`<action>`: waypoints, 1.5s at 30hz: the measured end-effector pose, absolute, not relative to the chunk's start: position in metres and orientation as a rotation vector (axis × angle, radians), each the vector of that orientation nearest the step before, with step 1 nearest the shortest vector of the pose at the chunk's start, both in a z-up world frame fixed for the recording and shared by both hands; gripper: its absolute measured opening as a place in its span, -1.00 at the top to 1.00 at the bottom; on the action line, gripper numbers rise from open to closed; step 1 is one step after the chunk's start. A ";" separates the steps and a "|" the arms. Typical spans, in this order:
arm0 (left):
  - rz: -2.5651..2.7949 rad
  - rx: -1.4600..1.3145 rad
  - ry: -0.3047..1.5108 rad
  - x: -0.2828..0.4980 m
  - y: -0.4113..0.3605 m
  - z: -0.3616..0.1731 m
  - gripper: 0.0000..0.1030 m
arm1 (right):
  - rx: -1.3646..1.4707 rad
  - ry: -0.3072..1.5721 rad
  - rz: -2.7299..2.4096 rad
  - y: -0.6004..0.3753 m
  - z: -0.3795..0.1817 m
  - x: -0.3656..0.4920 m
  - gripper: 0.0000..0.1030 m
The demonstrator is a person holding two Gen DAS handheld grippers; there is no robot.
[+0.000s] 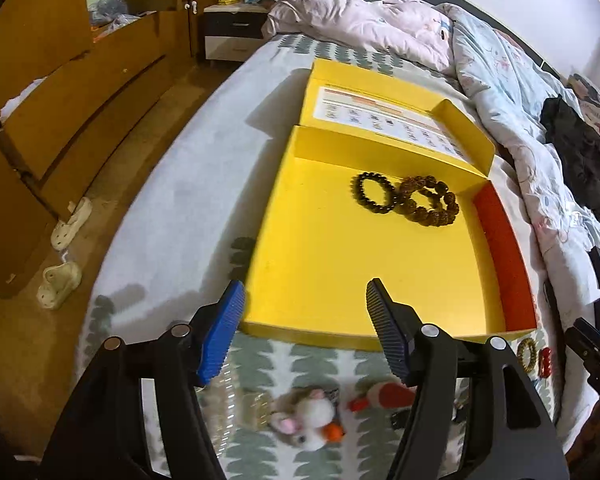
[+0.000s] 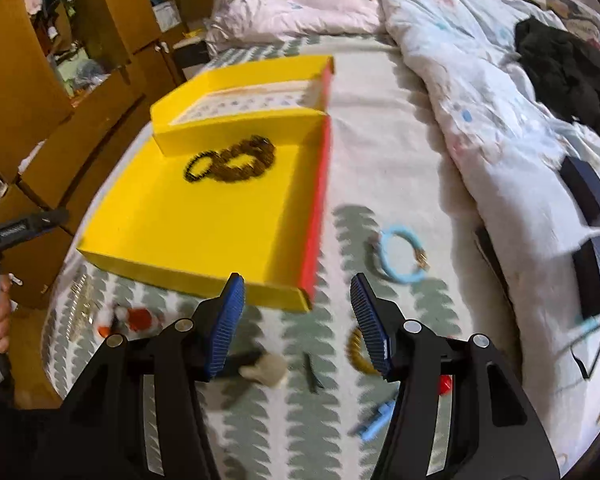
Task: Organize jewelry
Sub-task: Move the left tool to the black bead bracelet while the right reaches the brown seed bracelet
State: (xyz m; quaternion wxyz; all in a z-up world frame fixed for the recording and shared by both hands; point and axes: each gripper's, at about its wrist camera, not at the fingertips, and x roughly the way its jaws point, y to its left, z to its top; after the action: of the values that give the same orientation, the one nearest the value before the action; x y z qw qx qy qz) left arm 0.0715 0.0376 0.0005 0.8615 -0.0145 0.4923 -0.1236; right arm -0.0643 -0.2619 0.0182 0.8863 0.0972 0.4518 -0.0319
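I see my left tongs standing wide and empty, and my right tongs likewise. Ahead of both, in the shallow yellow cardboard box, lie a dark beaded bracelet touching a chunky brown beaded bracelet. Beyond my right tongs' right finger lies a light blue ring bracelet.
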 end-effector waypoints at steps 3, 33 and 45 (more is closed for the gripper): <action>-0.272 -0.050 1.058 0.083 0.026 -0.007 -0.24 | 0.199 0.931 -0.039 -0.253 0.021 -0.046 -0.13; -0.259 -0.005 1.205 0.206 -0.044 -0.066 -0.28 | 0.225 1.104 0.000 -0.246 -0.055 0.168 -0.13; -0.235 0.003 1.265 0.224 -0.050 -0.086 -0.28 | 0.152 1.180 -0.033 -0.242 -0.072 0.199 -0.12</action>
State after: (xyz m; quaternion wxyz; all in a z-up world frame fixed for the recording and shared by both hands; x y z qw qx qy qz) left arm 0.2243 -0.0505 -0.0860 0.8002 0.0013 0.5897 -0.1096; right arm 0.1991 -0.2424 -0.0719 0.8282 0.0715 0.5557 -0.0154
